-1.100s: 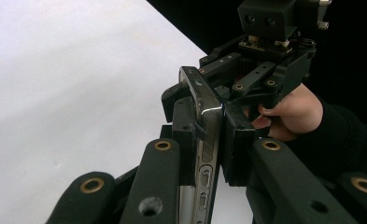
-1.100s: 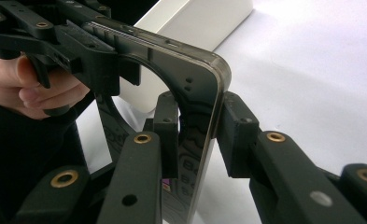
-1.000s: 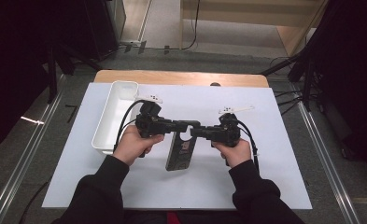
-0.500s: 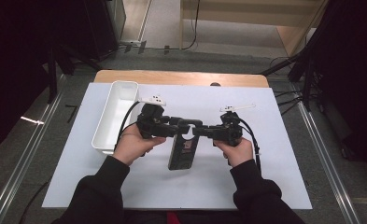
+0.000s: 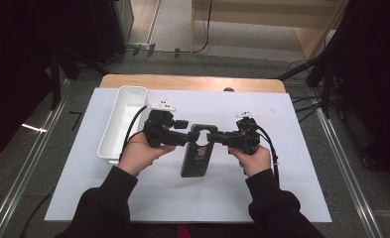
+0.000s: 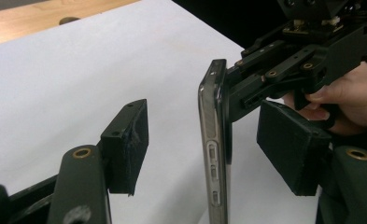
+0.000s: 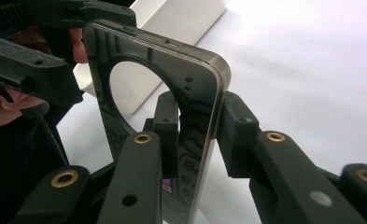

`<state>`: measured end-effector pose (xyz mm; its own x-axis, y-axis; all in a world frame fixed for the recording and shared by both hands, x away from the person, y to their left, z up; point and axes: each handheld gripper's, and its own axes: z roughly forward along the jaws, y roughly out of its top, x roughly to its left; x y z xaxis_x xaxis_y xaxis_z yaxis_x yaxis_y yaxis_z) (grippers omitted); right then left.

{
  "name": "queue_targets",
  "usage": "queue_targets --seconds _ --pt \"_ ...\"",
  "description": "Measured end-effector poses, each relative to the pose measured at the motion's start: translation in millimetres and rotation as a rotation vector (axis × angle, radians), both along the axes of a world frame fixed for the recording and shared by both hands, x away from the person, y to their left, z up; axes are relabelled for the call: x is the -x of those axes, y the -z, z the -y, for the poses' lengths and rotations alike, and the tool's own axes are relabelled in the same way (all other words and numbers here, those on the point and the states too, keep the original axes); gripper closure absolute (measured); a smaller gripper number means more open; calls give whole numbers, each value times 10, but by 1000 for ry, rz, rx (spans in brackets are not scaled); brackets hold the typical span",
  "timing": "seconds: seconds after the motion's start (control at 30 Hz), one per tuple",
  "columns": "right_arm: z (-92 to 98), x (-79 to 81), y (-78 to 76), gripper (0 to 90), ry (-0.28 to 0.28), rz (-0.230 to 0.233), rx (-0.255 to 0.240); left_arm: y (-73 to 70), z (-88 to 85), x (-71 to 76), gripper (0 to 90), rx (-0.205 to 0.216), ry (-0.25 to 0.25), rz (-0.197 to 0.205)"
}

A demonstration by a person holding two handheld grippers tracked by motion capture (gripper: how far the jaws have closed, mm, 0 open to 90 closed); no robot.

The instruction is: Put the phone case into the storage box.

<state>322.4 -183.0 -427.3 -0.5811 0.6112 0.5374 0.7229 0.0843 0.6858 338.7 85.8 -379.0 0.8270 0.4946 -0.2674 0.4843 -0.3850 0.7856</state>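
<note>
In the high view a dark, flat rectangular phone (image 5: 196,156) hangs over the middle of the white-covered bench (image 5: 292,188), between two claws that meet at its 12 o'clock end. The right claw view shows what that view hides: the right claw (image 7: 197,126) is clamped on the phone's metal-rimmed corner, pads pressing both faces. The left claw view shows the left claw (image 6: 214,149) with jaws apart, just opened, the phone's thin edge standing between them untouched. Both hands come from 6 o'clock, claws pointing inward. A long white plastic tray (image 5: 123,124) lies at 9 o'clock; open bench lies at 3 and 6 o'clock.
</note>
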Motion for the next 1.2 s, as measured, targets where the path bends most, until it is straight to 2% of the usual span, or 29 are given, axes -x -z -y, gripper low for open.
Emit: queue_targets --seconds 0.13,0.3,0.43,0.5,0.63,0.97,1.2 --pt "17 -1 -8 701 12 5 2 15 -3 -6 336 4 -13 -10" --pt "26 -14 -19 701 36 8 27 46 -26 19 336 16 -30 -14" --pt "15 -47 -23 701 53 2 36 82 -40 41 336 4 -58 -5" --pt "-1 -63 -37 702 59 6 51 87 -45 39 302 2 -68 2" --pt "-17 -85 -66 701 76 9 70 82 -73 37 296 5 -94 17" --pt "-85 -173 -79 701 103 -10 87 59 -120 -3 240 34 -137 8" --pt "-151 -259 -119 701 123 -29 98 86 -87 -26 240 -13 -170 13"
